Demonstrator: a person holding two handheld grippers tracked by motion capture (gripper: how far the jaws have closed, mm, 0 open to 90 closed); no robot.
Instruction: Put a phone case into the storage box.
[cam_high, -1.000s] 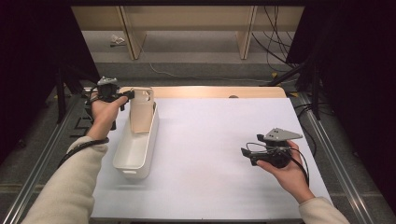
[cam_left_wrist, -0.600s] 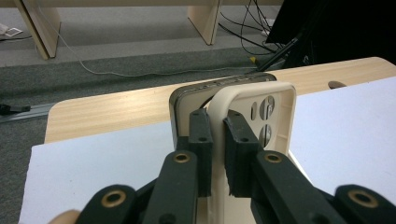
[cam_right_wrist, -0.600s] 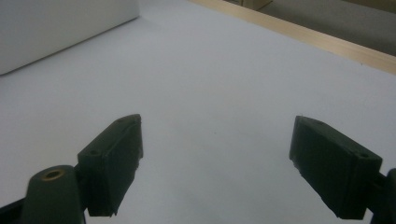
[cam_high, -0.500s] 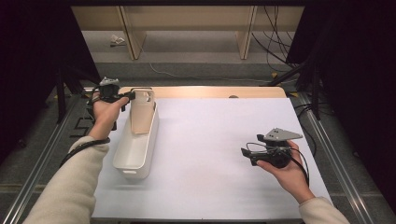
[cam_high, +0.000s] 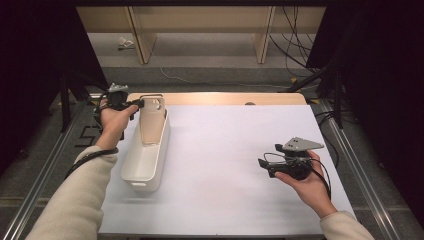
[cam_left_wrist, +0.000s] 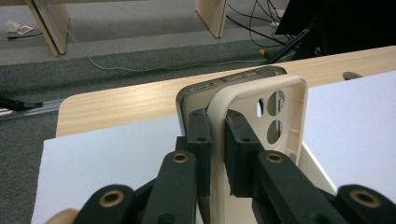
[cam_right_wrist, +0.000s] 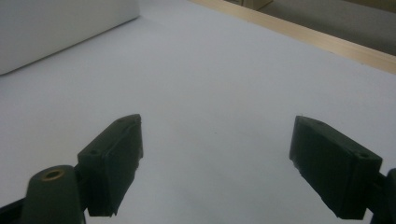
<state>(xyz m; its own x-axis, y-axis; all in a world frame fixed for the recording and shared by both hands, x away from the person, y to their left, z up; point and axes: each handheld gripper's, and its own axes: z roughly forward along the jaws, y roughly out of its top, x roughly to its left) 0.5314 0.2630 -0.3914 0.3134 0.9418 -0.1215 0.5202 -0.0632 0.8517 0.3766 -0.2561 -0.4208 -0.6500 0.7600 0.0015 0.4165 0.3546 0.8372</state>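
White table (cam_high: 225, 150), left tongs (cam_high: 141, 104) clamped on phone case (cam_high: 151, 120) over bin (cam_high: 145, 160), right tongs (cam_high: 261, 163) open, empty.

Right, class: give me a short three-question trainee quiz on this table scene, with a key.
1. True or false: the left tongs are shut on the phone case.
2. Which are open? A. left tongs B. right tongs
3. What does the case stand in?

Key:
1. True; the pads pinch its edge.
2. B; they are open above the bare white table and hold nothing.
3. The white bin, at its far end, roughly upright.
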